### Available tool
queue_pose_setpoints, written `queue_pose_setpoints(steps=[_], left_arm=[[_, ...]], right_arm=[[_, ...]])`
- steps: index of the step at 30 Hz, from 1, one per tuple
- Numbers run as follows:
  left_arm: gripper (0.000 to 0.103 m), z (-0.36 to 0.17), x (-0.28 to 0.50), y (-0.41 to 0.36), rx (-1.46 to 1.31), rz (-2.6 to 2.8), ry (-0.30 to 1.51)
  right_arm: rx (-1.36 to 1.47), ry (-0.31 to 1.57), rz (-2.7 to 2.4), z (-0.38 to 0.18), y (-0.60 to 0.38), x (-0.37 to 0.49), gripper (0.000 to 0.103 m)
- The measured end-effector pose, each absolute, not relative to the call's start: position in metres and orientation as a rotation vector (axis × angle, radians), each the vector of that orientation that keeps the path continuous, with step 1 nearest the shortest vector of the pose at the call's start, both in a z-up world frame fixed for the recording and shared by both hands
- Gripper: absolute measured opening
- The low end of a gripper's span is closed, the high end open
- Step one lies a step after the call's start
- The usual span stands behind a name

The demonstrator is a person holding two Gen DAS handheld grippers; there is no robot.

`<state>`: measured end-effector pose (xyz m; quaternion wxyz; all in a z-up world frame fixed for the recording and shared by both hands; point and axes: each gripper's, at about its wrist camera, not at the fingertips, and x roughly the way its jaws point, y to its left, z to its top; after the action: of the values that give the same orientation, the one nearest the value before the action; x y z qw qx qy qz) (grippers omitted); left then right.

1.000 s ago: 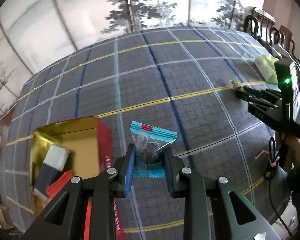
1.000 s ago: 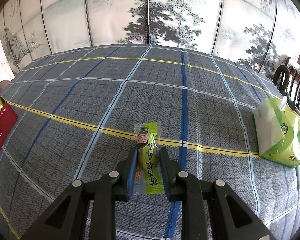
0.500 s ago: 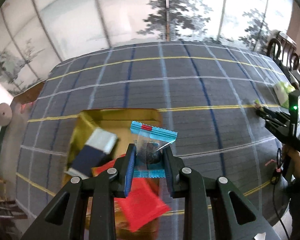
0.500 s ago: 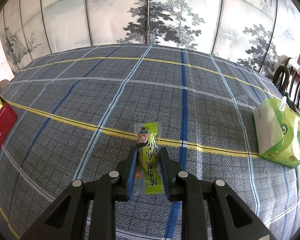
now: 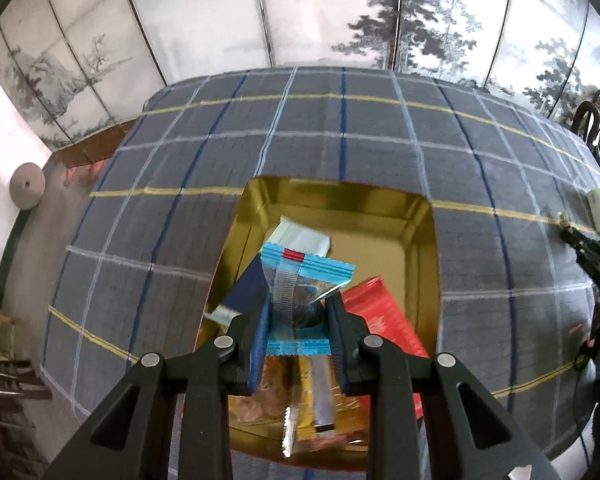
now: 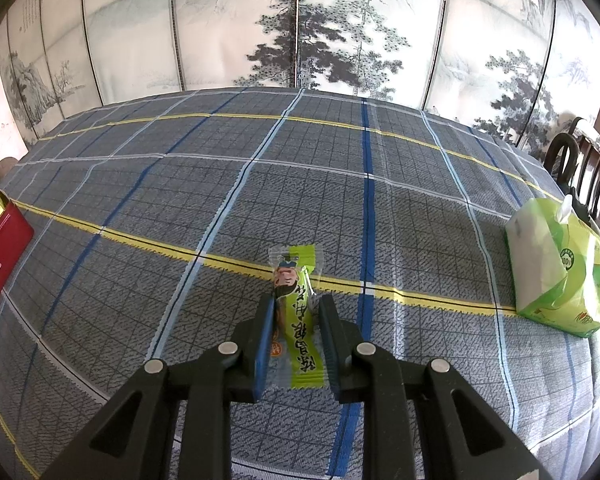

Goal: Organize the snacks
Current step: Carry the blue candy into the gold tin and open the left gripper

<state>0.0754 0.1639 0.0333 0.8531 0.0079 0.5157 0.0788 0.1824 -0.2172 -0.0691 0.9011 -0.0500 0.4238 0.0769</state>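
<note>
Reviewing the left wrist view first: the left tool [image 5: 298, 330] was clamped on a blue-edged snack packet [image 5: 300, 284], its jaws narrowed onto the clear middle of the wrapper. The packet hung above the open gold tin [image 5: 420, 216], which stood on the plaid-covered counter [image 5: 340, 140]. Several snacks already lay inside the tin: a white-and-navy pack [image 5: 300, 238], a red packet [image 5: 380, 312] and gold-wrapped pieces [image 5: 324, 400] near the lower wall. These items counted as sorted. The blue-edged packet was not yet released, so this deposit step was judged as nearly complete.

In the right wrist view, the right tool [image 6: 296, 336] was closed almost fully on a green stick snack [image 6: 298, 320], which stood lengthwise between the jaws, over the counter [image 6: 380, 200]. The red side of the tin [image 6: 0, 248] showed at the far left edge, well apart from this snack. A green tissue pack [image 6: 560, 272] lay at the right. The green snack was judged as still to be carried to the tin. No other loose snacks were visible on the counter.
</note>
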Motion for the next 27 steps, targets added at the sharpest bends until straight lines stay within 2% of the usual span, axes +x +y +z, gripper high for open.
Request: queue_pose_setpoints(steps=[12,27], left_arm=[[0.024,0.003,0.066,0.174,0.018,0.157,1.135],[0.027,0.001,0.06,0.179,0.044,0.167,1.119]], right_arm=[[-0.105,0.877,0.158,-0.069,-0.216,0.182,0.023],[-0.123,0.874,0.149,-0.068,-0.218,0.182,0.024]])
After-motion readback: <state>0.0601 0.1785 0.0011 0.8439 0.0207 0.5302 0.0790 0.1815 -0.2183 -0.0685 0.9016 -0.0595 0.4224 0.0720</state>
